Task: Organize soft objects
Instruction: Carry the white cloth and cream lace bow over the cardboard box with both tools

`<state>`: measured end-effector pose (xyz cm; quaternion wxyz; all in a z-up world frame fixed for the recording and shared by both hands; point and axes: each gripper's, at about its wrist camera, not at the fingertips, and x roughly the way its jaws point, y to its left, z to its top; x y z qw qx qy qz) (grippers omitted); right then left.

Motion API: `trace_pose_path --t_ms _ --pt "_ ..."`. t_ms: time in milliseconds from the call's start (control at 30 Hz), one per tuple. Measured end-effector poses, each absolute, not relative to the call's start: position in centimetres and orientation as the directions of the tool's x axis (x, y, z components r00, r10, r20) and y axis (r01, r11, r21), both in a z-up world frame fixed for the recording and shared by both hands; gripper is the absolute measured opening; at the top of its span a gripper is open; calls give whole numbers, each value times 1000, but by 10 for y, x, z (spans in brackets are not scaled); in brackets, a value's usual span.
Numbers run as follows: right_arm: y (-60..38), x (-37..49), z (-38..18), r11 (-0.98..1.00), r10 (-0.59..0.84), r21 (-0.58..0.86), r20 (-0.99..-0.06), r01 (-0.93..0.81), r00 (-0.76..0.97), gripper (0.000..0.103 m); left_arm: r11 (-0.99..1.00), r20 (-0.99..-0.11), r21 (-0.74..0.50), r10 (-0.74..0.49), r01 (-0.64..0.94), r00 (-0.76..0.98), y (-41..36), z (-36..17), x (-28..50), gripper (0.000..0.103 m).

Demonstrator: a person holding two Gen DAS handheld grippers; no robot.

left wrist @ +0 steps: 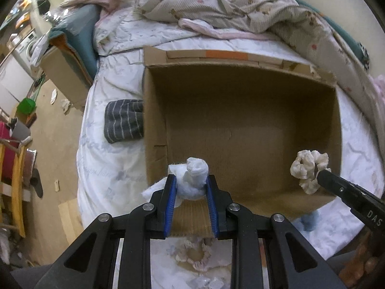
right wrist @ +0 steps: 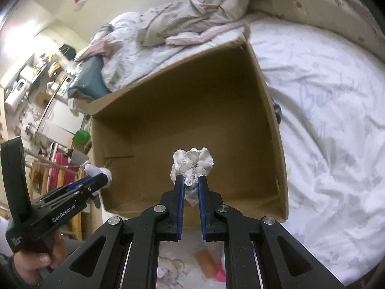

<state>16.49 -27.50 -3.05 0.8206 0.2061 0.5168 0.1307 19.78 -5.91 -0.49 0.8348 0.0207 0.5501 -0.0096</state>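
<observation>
An open, empty cardboard box stands on the bed; it also shows in the right wrist view. My left gripper is shut on a rolled white sock held over the box's near-left edge. It also shows at the left of the right wrist view. My right gripper is shut on a cream ruffled scrunchie above the box's near edge. In the left wrist view that scrunchie hangs over the box's near-right corner. A pink scrunchie lies on the bed below my left gripper.
A grey striped folded cloth lies left of the box. A rumpled quilt is piled at the far side of the bed. White bedding stretches right of the box. The floor and furniture lie left of the bed.
</observation>
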Motion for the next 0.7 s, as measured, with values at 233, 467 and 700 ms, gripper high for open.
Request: trace_pose_path --t_ms 233,467,700 --pt "-270 178 -56 885 419 465 -825 35 380 13 1000 -931 15 7 17 365 -61 -25 211 23" --pt "-257 183 -65 912 386 410 -860 3 334 13 999 -935 44 38 11 353 -63 -38 215 23" --pt "-258 184 -69 911 387 413 -866 17 316 13 999 -939 45 44 -2 342 -65 -47 218 23"
